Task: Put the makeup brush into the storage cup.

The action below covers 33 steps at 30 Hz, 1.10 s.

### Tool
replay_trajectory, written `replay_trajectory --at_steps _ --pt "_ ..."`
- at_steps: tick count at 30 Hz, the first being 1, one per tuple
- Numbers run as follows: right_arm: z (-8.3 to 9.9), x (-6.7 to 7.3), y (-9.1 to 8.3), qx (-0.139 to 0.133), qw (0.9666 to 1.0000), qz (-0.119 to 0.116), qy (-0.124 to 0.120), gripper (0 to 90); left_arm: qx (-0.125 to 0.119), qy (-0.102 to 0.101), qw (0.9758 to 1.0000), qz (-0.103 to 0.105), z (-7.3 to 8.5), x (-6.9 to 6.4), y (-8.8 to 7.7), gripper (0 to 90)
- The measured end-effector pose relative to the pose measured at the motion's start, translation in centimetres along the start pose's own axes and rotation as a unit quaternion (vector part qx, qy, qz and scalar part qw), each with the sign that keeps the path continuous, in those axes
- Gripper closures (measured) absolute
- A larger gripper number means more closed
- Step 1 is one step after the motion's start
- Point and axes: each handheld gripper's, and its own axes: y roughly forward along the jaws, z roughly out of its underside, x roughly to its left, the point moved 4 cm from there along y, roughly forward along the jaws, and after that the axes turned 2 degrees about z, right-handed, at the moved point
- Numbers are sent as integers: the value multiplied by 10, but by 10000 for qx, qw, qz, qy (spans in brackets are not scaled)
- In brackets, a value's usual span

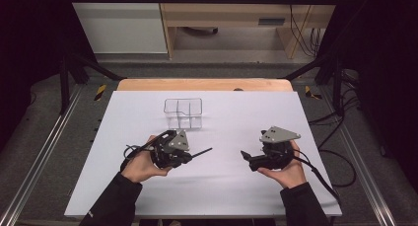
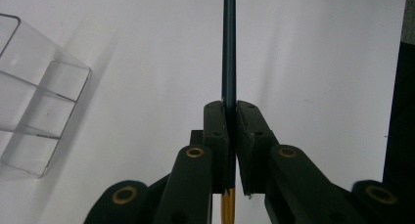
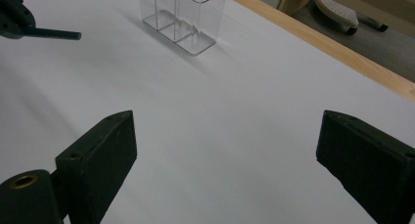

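Near the left-middle of the white sheet [image 1: 148, 186], left gripper [image 2: 230, 111] clamping tight on a dark pencil [image 2: 229, 48], the shaft poking out rightward toward the middle, low over the sheet. Gripping already done, by the look of it; carrying and dropping into the clear divided holder [image 1: 183, 112] probably remaining. Sitting farther off, that holder, upright toward the far middle of the sheet, well apart from the pencil tip, compartments looking empty. Over on the right, right gripper [image 3: 225, 150] hovering with jaws wide apart, gripping nothing. Nothing lying between pencil and holder, so no obstruction showing. Beyond the far edge, wooden tabletop [image 1: 202, 84] peeking out, cables [image 1: 325, 157] trailing off at the right.
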Motion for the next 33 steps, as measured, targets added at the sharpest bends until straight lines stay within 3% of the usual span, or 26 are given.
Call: replay_trajectory --at_steps 8,16,20,33 --pt "-10 9 2 211 9983 -62 -541 83 93 36 9999 91 -4 0 2 828" --pt "-18 18 1 342 9938 -153 -1048 81 150 38 9997 171 -8 0 5 828" --pt "-19 21 2 347 9925 -216 -1154 83 156 45 9997 177 -10 0 5 827" --pt "-20 29 3 374 9892 -111 -1411 104 165 110 9996 194 -14 -1 3 828"
